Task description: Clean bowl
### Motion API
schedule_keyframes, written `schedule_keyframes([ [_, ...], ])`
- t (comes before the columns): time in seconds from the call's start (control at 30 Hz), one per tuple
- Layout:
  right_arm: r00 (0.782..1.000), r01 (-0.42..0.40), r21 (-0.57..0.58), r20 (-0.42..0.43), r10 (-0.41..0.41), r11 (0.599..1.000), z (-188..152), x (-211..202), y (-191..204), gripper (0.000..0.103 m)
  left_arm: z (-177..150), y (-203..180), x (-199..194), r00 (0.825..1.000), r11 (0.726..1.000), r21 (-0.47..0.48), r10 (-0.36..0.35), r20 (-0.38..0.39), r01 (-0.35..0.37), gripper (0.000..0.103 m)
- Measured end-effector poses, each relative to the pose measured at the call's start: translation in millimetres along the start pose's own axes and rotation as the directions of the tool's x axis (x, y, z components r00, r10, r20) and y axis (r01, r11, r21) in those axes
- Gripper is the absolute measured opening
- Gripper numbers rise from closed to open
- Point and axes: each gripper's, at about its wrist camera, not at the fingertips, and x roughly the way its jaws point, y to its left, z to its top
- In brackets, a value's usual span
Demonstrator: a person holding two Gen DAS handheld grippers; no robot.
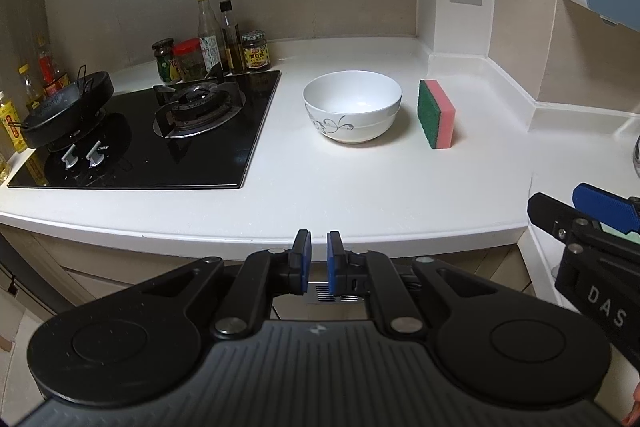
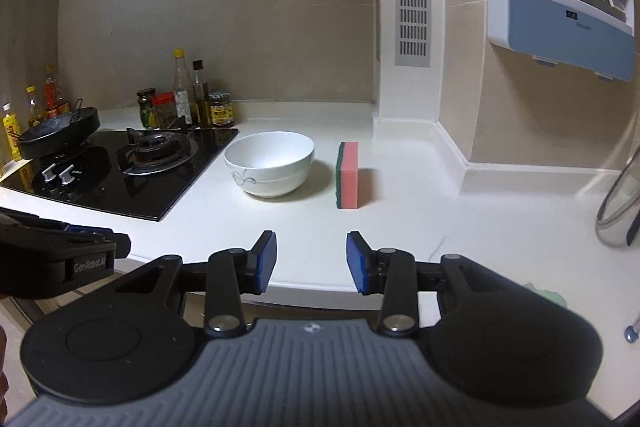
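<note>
A white bowl (image 1: pixel 352 107) with a grey floral mark stands empty on the white counter (image 1: pixel 320 195); it also shows in the right wrist view (image 2: pixel 269 163). A pink and green sponge (image 1: pixel 436 114) stands on its edge just right of the bowl, also seen in the right wrist view (image 2: pixel 349 175). My left gripper (image 1: pixel 319 255) is nearly shut and empty, at the counter's front edge, well short of the bowl. My right gripper (image 2: pixel 311 259) is open and empty at the front edge, in line with the sponge. Its finger shows at the right of the left wrist view (image 1: pixel 604 211).
A black gas hob (image 1: pixel 160 139) lies left of the bowl with a black pan (image 1: pixel 64 107) on its left burner. Sauce bottles and jars (image 1: pixel 216 47) stand behind it. A wall column (image 1: pixel 456 7) and a glass jug (image 2: pixel 620 207) are at the right.
</note>
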Motion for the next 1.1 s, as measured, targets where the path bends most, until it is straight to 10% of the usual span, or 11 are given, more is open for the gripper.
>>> schedule_keyframes([
  [1.1, 0.998, 0.017, -0.032, -0.065, -0.019, 0.999, 5.7, 39.4, 15.4, 0.034, -1.6, 7.2, 29.3, 0.997, 0.999, -0.036, -0.017, -0.079, 0.014, 0.008],
])
